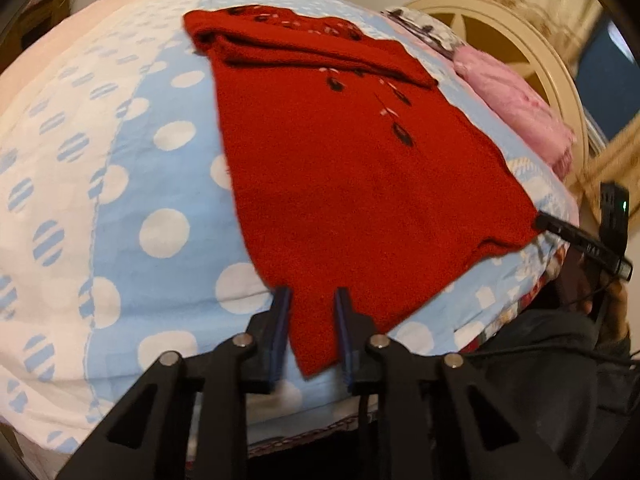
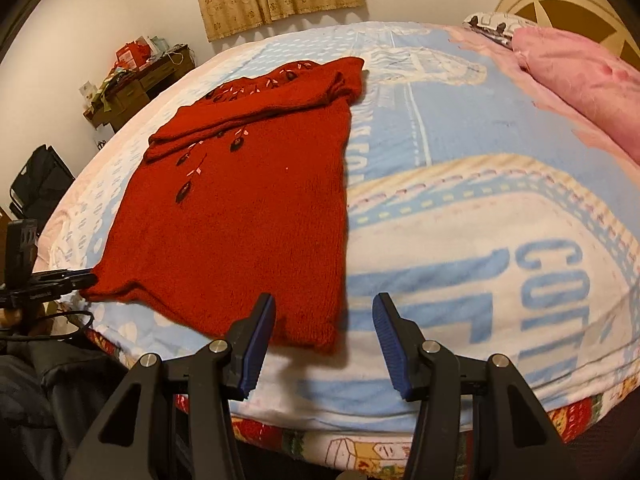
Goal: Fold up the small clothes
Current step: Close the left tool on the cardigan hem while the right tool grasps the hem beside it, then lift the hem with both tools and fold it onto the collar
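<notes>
Fuzzy red knit sweater (image 1: 352,184), flat, rectangular.

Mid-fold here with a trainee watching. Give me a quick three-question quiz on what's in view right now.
1. Multiple choice: the red sweater lies A) flat on the patterned blanket, B) on the floor, C) draped over a chair.
2. True or false: the pink cloth lies on top of the sweater.
3. Short answer: which hand's fingers stand wide apart at a hem corner of the sweater?

Key: 1 A. 2 False, it sits apart, near the headboard. 3 The right gripper.
</notes>
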Available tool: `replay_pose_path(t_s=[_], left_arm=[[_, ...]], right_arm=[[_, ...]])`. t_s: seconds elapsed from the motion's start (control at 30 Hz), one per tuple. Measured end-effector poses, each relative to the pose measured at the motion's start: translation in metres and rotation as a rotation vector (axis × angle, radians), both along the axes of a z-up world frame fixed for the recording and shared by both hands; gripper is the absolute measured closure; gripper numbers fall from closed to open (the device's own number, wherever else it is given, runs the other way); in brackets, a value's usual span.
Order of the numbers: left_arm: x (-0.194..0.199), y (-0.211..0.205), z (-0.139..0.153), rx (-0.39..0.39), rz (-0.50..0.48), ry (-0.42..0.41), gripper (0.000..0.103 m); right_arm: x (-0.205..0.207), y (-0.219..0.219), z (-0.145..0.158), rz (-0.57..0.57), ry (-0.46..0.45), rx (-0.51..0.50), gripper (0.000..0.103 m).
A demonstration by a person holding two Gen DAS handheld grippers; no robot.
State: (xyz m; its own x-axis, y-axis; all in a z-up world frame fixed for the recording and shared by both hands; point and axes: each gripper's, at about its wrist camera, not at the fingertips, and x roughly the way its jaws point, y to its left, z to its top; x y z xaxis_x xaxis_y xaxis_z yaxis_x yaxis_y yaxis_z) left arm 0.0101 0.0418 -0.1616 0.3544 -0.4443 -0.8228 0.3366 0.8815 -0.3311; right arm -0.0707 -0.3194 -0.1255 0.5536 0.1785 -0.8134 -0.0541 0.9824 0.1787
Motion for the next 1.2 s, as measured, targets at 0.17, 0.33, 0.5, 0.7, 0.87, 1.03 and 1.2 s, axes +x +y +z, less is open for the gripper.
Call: replay_pose_path(t_s=[0.17,0.33,0.5,0.7,0.87,1.03,1.2], left_arm=[[0.005,0.003,-0.001,-0.042,-0.001,0.009,0.085],[0.007,0.011,-0.003,-0.112,0.001,0.024,0.095],[0.002,0.013,0.015,-0.155,-0.022,-0.054,0.096],[0.007,0.034,0.032,-0.232,0.0,-0.121,0.096],[0.008,0.032,0.036,-0.28,-0.017,-0.134,0.096],[0.01,0.03,0.047,-0.254,-0.034,-0.179,0.096],[0.014,0.045,0.062,-0.267,-0.023,-0.231,0.096]], right_arm=[[-0.002,0.006,0.0,0.038,0.014,0.044,0.051],[-0.003,0.014,-0.008,0.057,0.016,0.021,0.075],[-0.007,0.005,0.003,0.055,-0.038,0.118,0.094],[-0.009,0.0,0.011,0.055,-0.078,0.203,0.095],[-0.011,-0.001,0.024,0.075,-0.126,0.308,0.095],[-0.007,-0.008,0.038,0.072,-0.173,0.41,0.095],[-0.006,-0.017,0.047,0.061,-0.197,0.458,0.095]])
